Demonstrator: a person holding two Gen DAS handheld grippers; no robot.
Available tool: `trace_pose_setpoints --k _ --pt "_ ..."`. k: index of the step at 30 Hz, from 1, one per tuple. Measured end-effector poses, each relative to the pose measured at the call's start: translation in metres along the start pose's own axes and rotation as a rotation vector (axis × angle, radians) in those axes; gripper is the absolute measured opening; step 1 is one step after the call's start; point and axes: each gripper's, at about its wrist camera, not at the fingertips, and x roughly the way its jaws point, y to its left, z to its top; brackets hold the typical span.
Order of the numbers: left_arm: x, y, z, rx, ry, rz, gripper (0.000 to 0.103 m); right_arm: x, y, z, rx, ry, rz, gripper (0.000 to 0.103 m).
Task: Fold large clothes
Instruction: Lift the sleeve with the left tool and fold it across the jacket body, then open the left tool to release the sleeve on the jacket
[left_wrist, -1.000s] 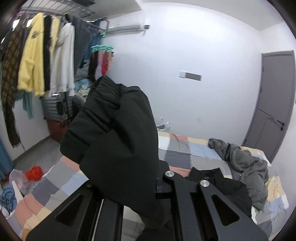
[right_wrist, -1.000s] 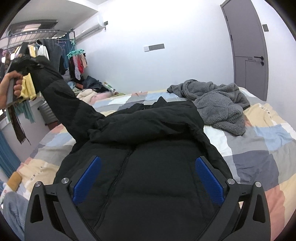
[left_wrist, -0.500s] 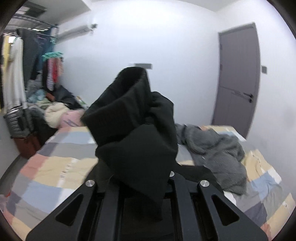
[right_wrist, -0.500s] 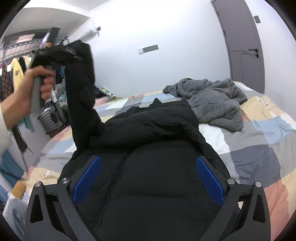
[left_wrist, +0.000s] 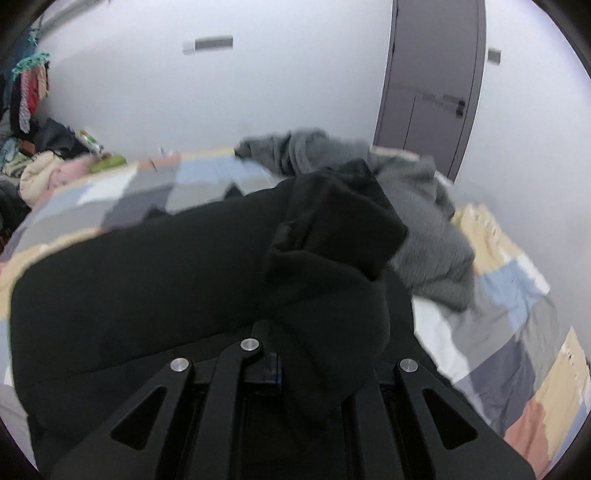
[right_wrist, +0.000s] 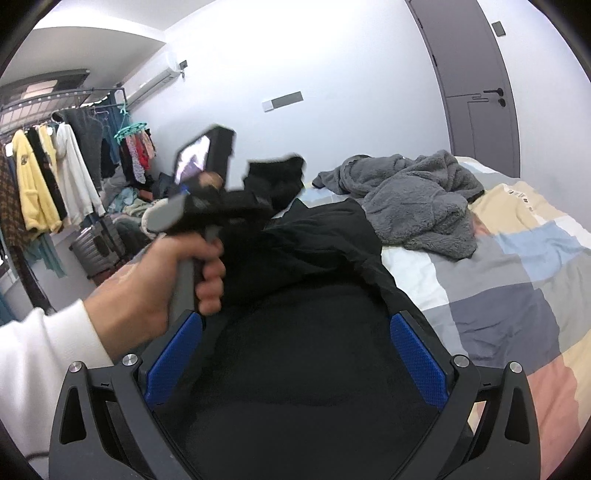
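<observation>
While left gripper (left_wrist: 273, 363) jaws clench black puffer jacket (right_wrist: 303, 354) sleeve | lay sleeve flat across chest | right gripper (right_wrist: 291, 354) jaws spread, empty.

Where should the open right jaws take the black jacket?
On the jacket's right edge, where it folds over onto the quilt. Come in from the quilt side: that edge stands as a raised ridge, the body is too broad and flat to pinch, and the left gripper already holds the sleeve.
</observation>
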Motion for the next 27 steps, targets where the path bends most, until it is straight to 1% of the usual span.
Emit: trace_pose_setpoints --k 2,4,5,7,8,9,10,11,12,14,16,17,18,20,23,24,26,27 --pt "0.008 -0.001 -0.005 0.003 0.014 -0.005 0.008 0.004 -0.004 0.001 0.011 0.006 0.01 0.103" --pt "0.007 -0.002 -0.006 0.005 0.002 -0.009 0.008 0.008 -0.008 0.002 0.021 0.008 0.008 0.103" --pt "0.005 -0.002 -0.007 0.011 -0.006 -0.01 0.01 0.009 -0.01 0.003 0.026 0.008 0.007 0.103" --pt "0.002 -0.002 -0.008 0.012 -0.004 -0.037 0.023 0.01 -0.012 0.005 0.031 0.009 0.011 0.103" --pt "0.0 0.0 -0.009 0.002 0.006 -0.059 0.038 0.01 -0.012 0.006 0.031 0.009 0.013 0.103" --pt "-0.002 0.001 -0.011 -0.006 0.011 -0.077 0.059 0.01 -0.012 0.006 0.027 0.008 0.014 0.103" --pt "-0.005 0.003 -0.013 -0.009 0.007 -0.088 0.07 0.01 -0.011 0.007 0.025 0.008 0.017 0.103" --pt "-0.012 0.002 -0.016 -0.002 -0.002 -0.104 0.087 0.01 -0.011 0.007 0.022 0.007 0.021 0.103" --pt "-0.021 0.001 -0.02 0.008 -0.028 -0.102 0.094 0.01 -0.009 0.007 0.019 0.005 0.026 0.103" --pt "-0.031 0.004 -0.024 0.016 -0.056 -0.107 0.096 0.009 -0.006 0.009 0.01 0.001 0.034 0.103" --pt "-0.044 0.018 -0.025 -0.002 -0.066 -0.119 0.096 0.012 -0.002 0.015 0.0 -0.003 0.045 0.103" --pt "-0.05 0.026 -0.025 -0.008 -0.073 -0.108 0.096 0.013 0.0 0.019 -0.006 -0.007 0.054 0.103" --pt "-0.059 0.037 -0.025 -0.014 -0.088 -0.077 0.096 0.017 0.002 0.026 -0.011 -0.009 0.07 0.103" --pt "-0.069 0.057 -0.023 -0.02 -0.096 -0.016 0.096 0.026 0.007 0.039 -0.028 -0.019 0.078 0.103" --pt "-0.08 0.098 -0.02 -0.051 -0.094 0.093 0.096 0.05 0.016 0.067 -0.078 -0.02 0.049 0.102" --pt "-0.083 0.118 -0.019 -0.073 -0.097 0.136 0.096 0.059 0.023 0.079 -0.104 -0.031 0.044 0.102" --pt "-0.083 0.145 -0.018 -0.105 -0.1 0.181 0.096 0.075 0.033 0.095 -0.139 -0.05 0.058 0.102" --pt "-0.08 0.156 -0.018 -0.118 -0.098 0.203 0.096 0.091 0.04 0.104 -0.156 -0.053 0.058 0.102"
